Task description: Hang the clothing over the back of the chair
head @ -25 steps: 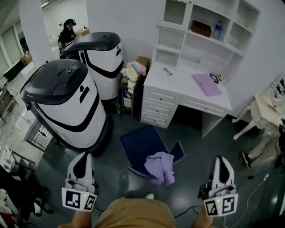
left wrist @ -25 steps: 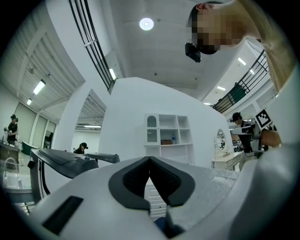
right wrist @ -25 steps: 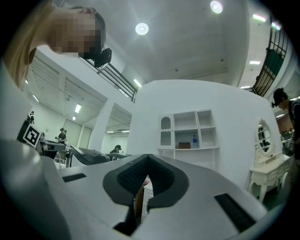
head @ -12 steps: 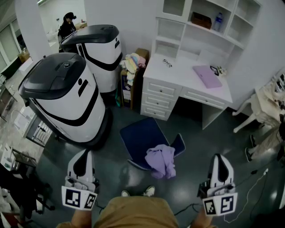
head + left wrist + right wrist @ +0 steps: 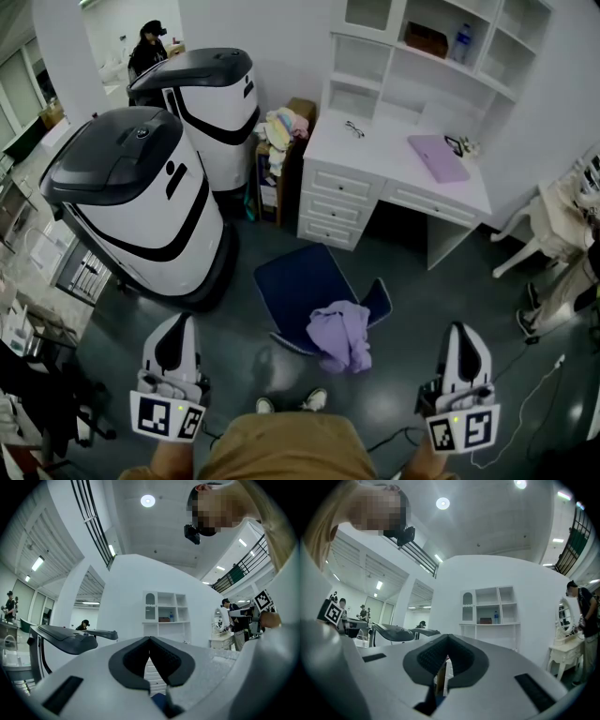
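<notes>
A lavender garment (image 5: 339, 335) hangs draped over the back of a blue chair (image 5: 298, 284) on the dark floor, in front of the white desk. My left gripper (image 5: 178, 322) is held low at the left of the head view, well short of the chair, shut with nothing in it. My right gripper (image 5: 465, 328) is held at the right, apart from the garment, also shut and empty. In the left gripper view the left gripper (image 5: 150, 639) has its pads meeting at the tip. The right gripper (image 5: 447, 637) shows the same in the right gripper view.
Two large white-and-black robot bodies (image 5: 141, 202) stand at the left. A white desk (image 5: 394, 183) with shelves and a purple folder (image 5: 437, 157) is behind the chair. A white chair (image 5: 553, 225) and a cable (image 5: 525, 412) lie at the right. A person's shoes (image 5: 314, 401) show below.
The head view has shifted a little, and the person's shoes have come into sight below the chair. Both grippers and the garment have stayed put.
</notes>
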`<state>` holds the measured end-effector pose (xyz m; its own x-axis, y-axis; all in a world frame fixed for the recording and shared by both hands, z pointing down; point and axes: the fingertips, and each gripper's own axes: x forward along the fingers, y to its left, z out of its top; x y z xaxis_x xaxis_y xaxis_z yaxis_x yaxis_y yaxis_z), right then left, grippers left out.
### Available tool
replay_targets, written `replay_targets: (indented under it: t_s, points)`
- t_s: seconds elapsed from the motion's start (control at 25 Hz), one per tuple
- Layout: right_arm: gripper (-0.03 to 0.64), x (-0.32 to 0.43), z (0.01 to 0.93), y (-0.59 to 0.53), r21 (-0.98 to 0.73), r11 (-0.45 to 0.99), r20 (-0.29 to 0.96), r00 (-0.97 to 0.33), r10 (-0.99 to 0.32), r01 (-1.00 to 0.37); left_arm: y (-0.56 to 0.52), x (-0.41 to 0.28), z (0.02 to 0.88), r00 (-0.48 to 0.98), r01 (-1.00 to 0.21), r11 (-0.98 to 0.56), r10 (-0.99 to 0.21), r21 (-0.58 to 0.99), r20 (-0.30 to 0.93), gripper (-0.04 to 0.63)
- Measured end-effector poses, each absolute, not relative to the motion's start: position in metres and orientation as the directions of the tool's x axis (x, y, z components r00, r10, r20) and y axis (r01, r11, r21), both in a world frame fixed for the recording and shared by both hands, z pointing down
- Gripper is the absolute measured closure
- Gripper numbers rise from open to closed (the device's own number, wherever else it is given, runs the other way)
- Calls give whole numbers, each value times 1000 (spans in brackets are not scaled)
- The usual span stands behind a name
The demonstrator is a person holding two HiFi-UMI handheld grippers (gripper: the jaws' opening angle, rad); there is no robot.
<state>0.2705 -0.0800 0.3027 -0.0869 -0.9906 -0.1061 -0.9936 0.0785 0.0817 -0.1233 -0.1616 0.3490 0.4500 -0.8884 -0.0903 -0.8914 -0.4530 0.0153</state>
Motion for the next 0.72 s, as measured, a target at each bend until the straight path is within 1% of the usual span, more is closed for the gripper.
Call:
replay_targets:
  t_s: [0.72]
  points:
    - [614,267,299,-85,100,110,-109,-121,-987,-989,-158,-119,345,440,-895,-445,-891,20,-112,592]
